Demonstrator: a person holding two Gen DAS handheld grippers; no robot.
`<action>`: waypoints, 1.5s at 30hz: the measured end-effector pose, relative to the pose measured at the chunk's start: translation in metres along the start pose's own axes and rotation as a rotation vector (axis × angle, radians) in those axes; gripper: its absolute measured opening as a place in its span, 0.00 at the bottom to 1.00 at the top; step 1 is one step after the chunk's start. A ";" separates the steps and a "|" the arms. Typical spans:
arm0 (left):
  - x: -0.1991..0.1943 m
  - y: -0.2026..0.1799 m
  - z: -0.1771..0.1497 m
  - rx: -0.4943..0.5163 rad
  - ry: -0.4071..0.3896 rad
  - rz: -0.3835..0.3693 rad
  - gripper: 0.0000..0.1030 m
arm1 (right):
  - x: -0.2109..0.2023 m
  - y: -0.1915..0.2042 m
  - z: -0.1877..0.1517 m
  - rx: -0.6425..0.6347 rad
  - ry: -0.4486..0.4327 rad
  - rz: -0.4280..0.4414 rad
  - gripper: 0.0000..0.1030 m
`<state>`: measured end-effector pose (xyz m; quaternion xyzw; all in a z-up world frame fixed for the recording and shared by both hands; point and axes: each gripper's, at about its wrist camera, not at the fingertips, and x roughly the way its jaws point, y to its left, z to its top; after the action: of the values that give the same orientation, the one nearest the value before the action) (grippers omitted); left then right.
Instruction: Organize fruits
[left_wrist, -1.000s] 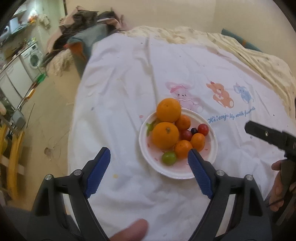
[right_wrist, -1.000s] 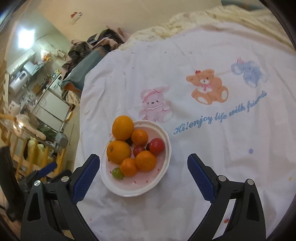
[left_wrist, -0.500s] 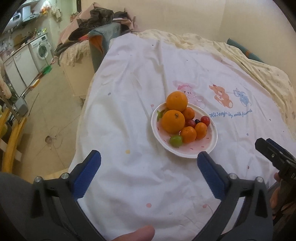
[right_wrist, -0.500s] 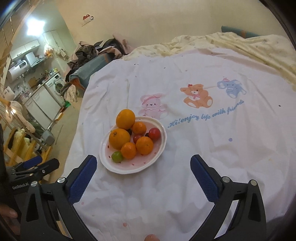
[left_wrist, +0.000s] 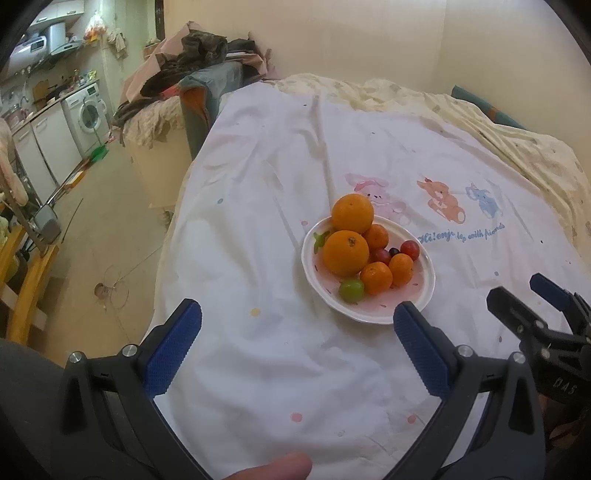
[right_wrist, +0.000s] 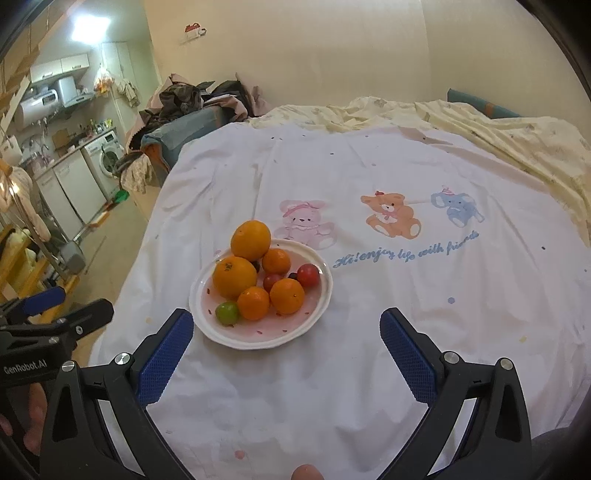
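Note:
A white plate (left_wrist: 424, 295) (right_wrist: 317, 314) sits on a white cartoon-print cloth. It holds two large oranges (left_wrist: 346, 253) (right_wrist: 235, 277), smaller tangerines (left_wrist: 376, 277) (right_wrist: 287, 295), red cherry tomatoes (left_wrist: 410, 249) (right_wrist: 308, 275) and a green one (left_wrist: 351, 290) (right_wrist: 226, 313). My left gripper (left_wrist: 297, 343) is open and empty, near the plate's front left. My right gripper (right_wrist: 286, 349) is open and empty, just in front of the plate. Each gripper shows at the edge of the other's view.
The cloth (right_wrist: 406, 295) covers a bed or table, with a cream quilt (right_wrist: 498, 136) at the back right. Its left edge drops to the floor (left_wrist: 103, 236). A pile of clothes (right_wrist: 184, 107) and a washing machine (left_wrist: 90, 110) stand at the far left.
Both grippers have pulled back and up from the plate, which now looks smaller and farther. Both stayed open and empty. The fruit has not moved.

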<state>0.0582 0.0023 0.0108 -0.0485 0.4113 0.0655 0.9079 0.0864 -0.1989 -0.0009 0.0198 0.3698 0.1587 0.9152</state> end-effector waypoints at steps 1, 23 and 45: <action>0.000 0.000 0.000 0.000 0.000 0.002 1.00 | 0.001 0.001 0.000 -0.003 0.003 -0.001 1.00; 0.002 -0.001 -0.003 0.012 0.004 0.014 1.00 | -0.001 -0.006 0.002 0.041 -0.013 -0.007 1.00; 0.001 0.004 -0.001 -0.011 0.004 0.003 1.00 | -0.001 -0.009 0.003 0.045 -0.007 -0.015 1.00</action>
<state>0.0579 0.0062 0.0094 -0.0530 0.4127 0.0691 0.9067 0.0904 -0.2071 0.0009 0.0380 0.3701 0.1436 0.9171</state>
